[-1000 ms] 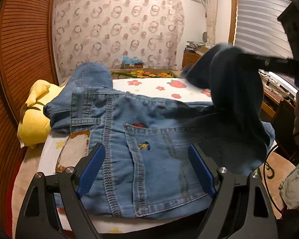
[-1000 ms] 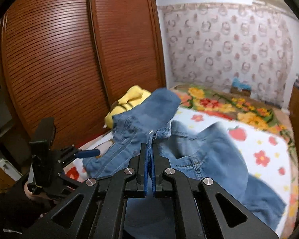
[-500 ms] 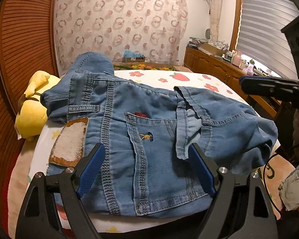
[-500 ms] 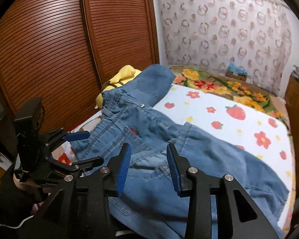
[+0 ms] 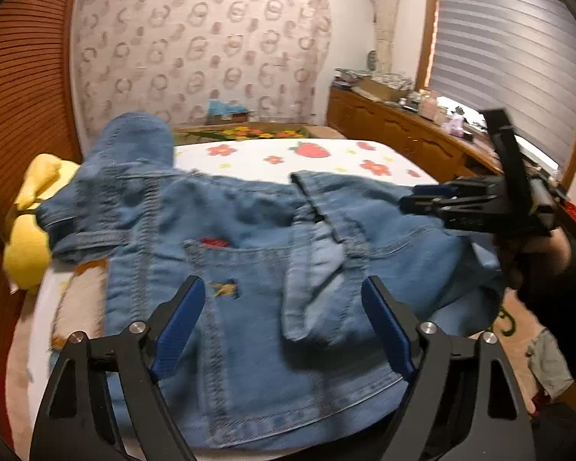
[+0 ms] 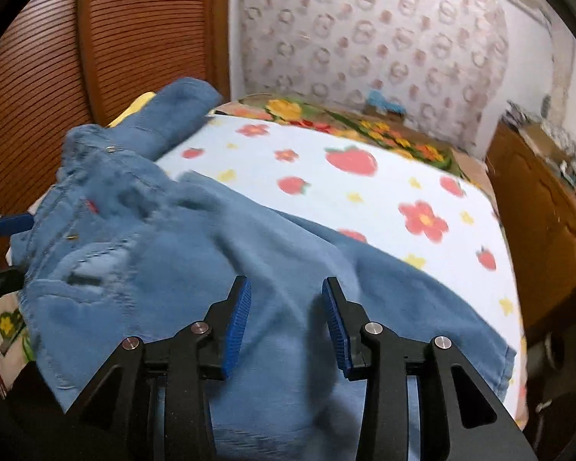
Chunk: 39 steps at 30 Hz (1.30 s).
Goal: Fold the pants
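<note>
Blue denim pants (image 5: 249, 253) lie folded in a rumpled heap on the bed, waistband and back pocket toward me, one leg laid across to the right. They also show in the right wrist view (image 6: 196, 253). My left gripper (image 5: 284, 311) is open and empty, just above the near edge of the pants. My right gripper (image 6: 286, 303) is open and empty over the folded leg; it also shows at the right of the left wrist view (image 5: 434, 199).
The bed (image 6: 364, 199) has a white sheet with strawberries and flowers. A yellow plush toy (image 5: 30, 238) lies at the bed's left edge by the wooden sliding doors (image 6: 96, 38). A wooden dresser (image 5: 403, 142) stands on the right.
My right gripper let go of the pant leg it was carrying; the leg now lies on the pants. The right gripper opened and drew back low over the denim.
</note>
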Each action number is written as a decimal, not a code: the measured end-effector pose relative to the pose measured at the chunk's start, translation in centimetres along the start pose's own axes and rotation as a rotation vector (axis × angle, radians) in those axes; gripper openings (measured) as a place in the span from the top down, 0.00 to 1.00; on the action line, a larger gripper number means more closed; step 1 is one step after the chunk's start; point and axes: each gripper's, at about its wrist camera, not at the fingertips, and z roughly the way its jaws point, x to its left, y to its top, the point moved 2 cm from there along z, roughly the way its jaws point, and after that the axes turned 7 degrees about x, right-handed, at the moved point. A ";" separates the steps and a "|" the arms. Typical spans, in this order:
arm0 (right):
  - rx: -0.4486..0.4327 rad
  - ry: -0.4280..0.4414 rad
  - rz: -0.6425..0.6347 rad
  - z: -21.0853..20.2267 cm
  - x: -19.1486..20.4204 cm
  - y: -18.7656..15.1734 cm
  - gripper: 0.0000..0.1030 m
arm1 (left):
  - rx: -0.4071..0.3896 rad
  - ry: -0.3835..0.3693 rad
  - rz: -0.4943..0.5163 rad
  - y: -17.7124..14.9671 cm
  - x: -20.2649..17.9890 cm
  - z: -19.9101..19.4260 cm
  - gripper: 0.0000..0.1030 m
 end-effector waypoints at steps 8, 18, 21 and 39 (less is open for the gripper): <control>-0.020 -0.032 0.057 -1.1 -1.3 -0.3 0.61 | 0.054 -0.116 0.031 1.5 -2.3 2.5 0.53; 0.036 -0.065 0.105 2.0 -2.3 -1.3 0.61 | 0.163 -0.141 0.067 2.8 -4.8 6.1 0.58; 0.059 -0.070 0.105 2.9 -1.9 -1.1 0.61 | 0.194 -0.136 0.069 2.7 -4.9 7.0 0.58; 0.039 -0.044 0.114 2.4 -2.8 -2.0 0.55 | 0.016 -0.123 0.085 4.1 -3.3 0.6 0.85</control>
